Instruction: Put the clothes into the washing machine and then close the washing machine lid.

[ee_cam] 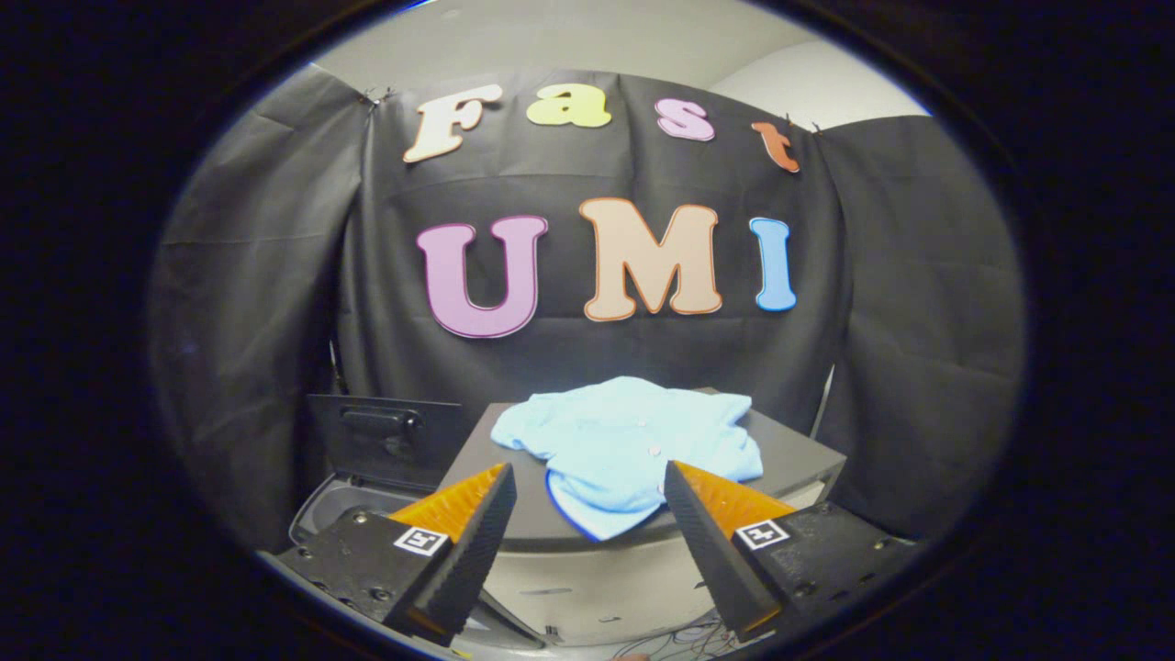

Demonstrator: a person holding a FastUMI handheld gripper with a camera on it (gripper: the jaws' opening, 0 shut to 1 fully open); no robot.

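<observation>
Pickup comes first: my gripper (587,500) hangs spread and empty before the blue shirt (624,445) overhanging the platform's (799,454) front edge. Next I close on that drooping hem.

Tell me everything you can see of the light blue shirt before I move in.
The light blue shirt looks like soft, thin fabric, with small pale buttons down a front placket and a darker blue edge at its near hem. It lies crumpled and spread on a dark grey flat surface, its near edge drooping over the front rim. The gripper is open just short of it, fingers either side of that hem, not touching. The washing machine's lid stands open alongside.
</observation>
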